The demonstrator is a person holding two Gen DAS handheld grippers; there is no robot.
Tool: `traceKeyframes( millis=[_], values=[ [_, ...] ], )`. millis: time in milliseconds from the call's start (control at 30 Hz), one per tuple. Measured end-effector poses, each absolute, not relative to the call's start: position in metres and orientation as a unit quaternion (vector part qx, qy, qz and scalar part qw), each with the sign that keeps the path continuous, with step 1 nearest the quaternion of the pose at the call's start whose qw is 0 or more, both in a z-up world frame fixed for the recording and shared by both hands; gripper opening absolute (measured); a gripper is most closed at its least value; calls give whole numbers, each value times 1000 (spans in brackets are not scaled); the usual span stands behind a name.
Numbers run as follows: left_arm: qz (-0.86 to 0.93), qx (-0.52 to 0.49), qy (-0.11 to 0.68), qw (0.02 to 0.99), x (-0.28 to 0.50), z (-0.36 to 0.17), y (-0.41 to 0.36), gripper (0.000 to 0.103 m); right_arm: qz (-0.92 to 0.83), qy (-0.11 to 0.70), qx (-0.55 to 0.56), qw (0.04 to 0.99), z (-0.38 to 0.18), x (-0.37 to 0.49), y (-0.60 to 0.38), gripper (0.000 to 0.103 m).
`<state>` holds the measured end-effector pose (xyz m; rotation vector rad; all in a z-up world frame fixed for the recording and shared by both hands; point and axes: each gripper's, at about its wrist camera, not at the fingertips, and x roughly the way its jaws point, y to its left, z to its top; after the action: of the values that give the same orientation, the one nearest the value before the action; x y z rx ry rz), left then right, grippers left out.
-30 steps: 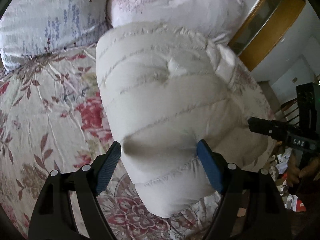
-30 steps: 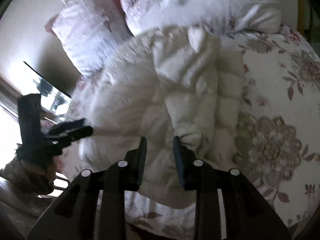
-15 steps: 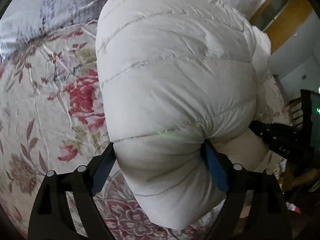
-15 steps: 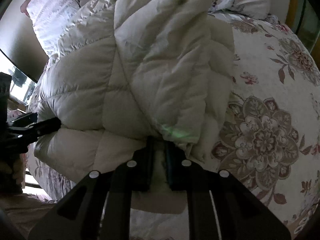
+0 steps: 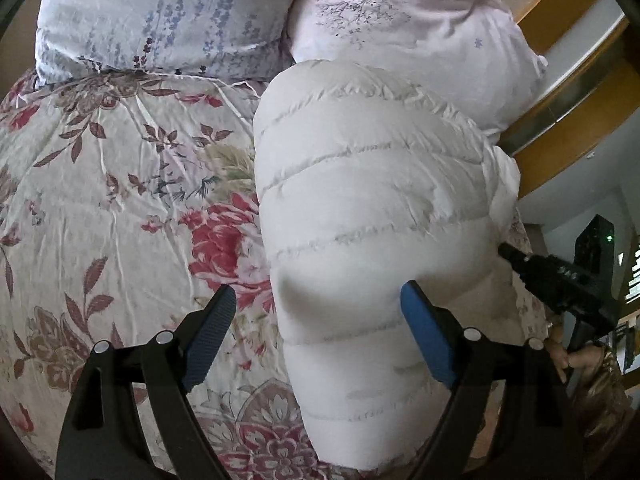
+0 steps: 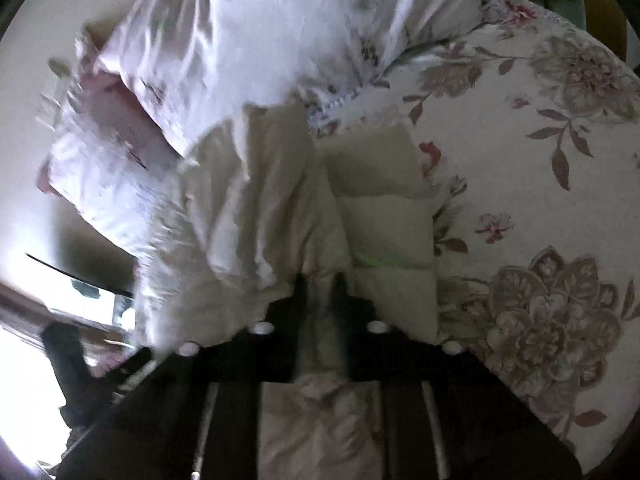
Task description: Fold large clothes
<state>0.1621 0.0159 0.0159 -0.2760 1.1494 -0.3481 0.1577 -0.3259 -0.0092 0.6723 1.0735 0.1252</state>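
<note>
A white quilted down jacket lies folded into a thick bundle on the floral bedspread. My left gripper is open, its blue pads wide apart; the right pad presses against the jacket's near end and the left pad stands free beside it. In the right wrist view my right gripper is shut on a fold of the jacket at its near edge. The right gripper also shows in the left wrist view at the jacket's right side.
Two pillows lie at the head of the bed, one with lavender print and one pale pink. A wooden headboard rises at the right. The bedspread stretches out to the right of the jacket.
The jacket has been lowered back onto the bed and both cameras have pulled back from it. The right gripper stays shut on the fabric; the left gripper's pads now stand wider, one free.
</note>
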Motion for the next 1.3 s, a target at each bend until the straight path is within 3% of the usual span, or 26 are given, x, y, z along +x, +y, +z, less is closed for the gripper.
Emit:
traceKeyframes(
  millis=[200,333,400,433,467,500,800,1300],
  values=[
    [-171,-144,547,807,171,10,8,86,-14,547,297,782,-45,162,-332,7],
    [-186,-148,546,803,175,12,3,86,2,559,303,772,-43,161,-335,15],
    [-196,-171,548,795,178,11,6,86,22,547,320,773,-32,156,-341,43],
    [-198,-185,550,790,179,9,9,86,38,534,336,775,-25,150,-347,76],
    [-198,-197,551,786,180,7,12,86,45,524,343,778,-19,146,-352,96],
    [-198,-213,554,780,183,4,16,86,50,517,346,782,-14,143,-356,99],
    [-222,-260,572,745,197,-13,19,90,111,582,357,722,-36,159,-363,101],
    [-242,-225,590,737,206,-24,-13,102,182,618,380,663,-71,181,-337,101]
  ],
)
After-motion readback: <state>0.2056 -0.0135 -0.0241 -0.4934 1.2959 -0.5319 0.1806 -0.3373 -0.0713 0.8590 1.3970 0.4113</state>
